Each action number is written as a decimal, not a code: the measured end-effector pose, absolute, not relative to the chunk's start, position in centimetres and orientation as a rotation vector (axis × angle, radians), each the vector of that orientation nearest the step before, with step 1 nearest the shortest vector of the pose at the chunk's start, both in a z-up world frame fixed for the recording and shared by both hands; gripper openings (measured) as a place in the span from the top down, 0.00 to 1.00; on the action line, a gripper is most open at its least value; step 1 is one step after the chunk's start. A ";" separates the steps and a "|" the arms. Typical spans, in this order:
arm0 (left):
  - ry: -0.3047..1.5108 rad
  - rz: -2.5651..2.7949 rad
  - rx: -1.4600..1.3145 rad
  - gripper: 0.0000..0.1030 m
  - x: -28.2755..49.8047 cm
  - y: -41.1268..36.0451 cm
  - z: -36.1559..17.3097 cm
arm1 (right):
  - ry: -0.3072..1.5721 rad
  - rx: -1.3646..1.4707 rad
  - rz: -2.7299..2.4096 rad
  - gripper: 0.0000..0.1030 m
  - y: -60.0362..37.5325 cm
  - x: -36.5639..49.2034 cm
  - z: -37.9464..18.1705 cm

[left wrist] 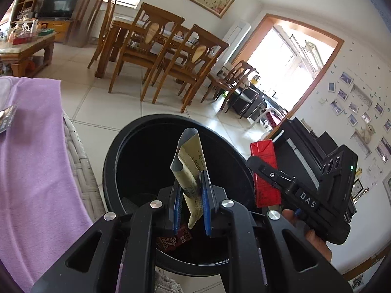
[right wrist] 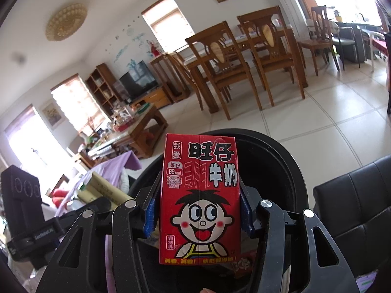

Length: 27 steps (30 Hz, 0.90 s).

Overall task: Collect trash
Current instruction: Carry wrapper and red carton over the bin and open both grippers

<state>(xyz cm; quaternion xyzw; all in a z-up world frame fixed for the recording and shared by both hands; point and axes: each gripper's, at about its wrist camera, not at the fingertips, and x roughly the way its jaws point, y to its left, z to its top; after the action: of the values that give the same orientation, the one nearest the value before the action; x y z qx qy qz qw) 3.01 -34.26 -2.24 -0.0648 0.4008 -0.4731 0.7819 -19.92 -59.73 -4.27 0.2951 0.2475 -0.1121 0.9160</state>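
My left gripper (left wrist: 191,178) is shut on a crumpled beige wrapper (left wrist: 189,156), which it holds upright over the mouth of a round black trash bin (left wrist: 114,151). A dark red wrapper (left wrist: 174,240) lies inside the bin. My right gripper (right wrist: 199,190) is shut on a red milk carton (right wrist: 200,171) with a cartoon face, its blue pads pressing both sides, above the bin's rim (right wrist: 281,151). In the left wrist view, the red carton (left wrist: 267,195) and right gripper (left wrist: 265,171) hang at the bin's right edge. The right wrist view shows the left gripper (right wrist: 100,199) with the beige wrapper (right wrist: 105,190) at lower left.
A wicker sofa under a purple cloth (left wrist: 31,158) stands left of the bin, with a silver wrapper (left wrist: 6,119) on it. A black leather seat (right wrist: 354,207) is on the bin's right. Wooden dining chairs (left wrist: 156,56) and a coffee table (left wrist: 24,48) stand beyond on the tiled floor.
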 end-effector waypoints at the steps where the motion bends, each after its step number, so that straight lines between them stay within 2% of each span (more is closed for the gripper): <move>1: 0.872 -1.024 -0.133 0.86 3.0 -34.5 -2.4 | 0.513 0.610 -0.229 0.49 -59.6 -19.6 -4.4; 7: 0.900 -1.024 -0.104 0.85 2.9 -35.1 -3.2 | 0.538 0.624 -0.226 0.49 -59.6 -18.2 -5.6; 11: 0.902 -1.006 -0.067 0.79 2.8 -35.2 -3.3 | 0.551 0.628 -0.221 0.49 -59.6 -17.1 -5.5; 15: 0.870 -1.001 -0.019 0.71 1.9 -35.2 -2.5 | 0.539 0.614 -0.225 0.32 -59.1 -17.1 -5.1; 16: 0.863 -1.002 -0.014 0.65 1.9 -35.2 -2.3 | 0.533 0.611 -0.223 0.32 -59.0 -17.1 -4.9; 17: 0.849 -0.996 -0.002 0.53 1.6 -35.0 -1.9 | 0.533 0.606 -0.226 0.32 -58.8 -17.2 -4.7; 20: 0.777 -0.962 0.023 0.28 0.7 -34.1 -0.8 | 0.525 0.599 -0.223 0.32 -58.5 -17.3 -4.3; 27: 0.632 -0.929 0.075 0.18 -1.6 -30.9 2.2 | 0.505 0.568 -0.214 0.27 -56.6 -17.4 -2.9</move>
<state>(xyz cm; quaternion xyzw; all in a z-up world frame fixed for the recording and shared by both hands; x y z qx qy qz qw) -1.55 -30.90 2.18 0.0353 0.2998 -0.4402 0.8457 -17.40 -56.61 -2.88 0.2769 0.2459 -0.1043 0.9230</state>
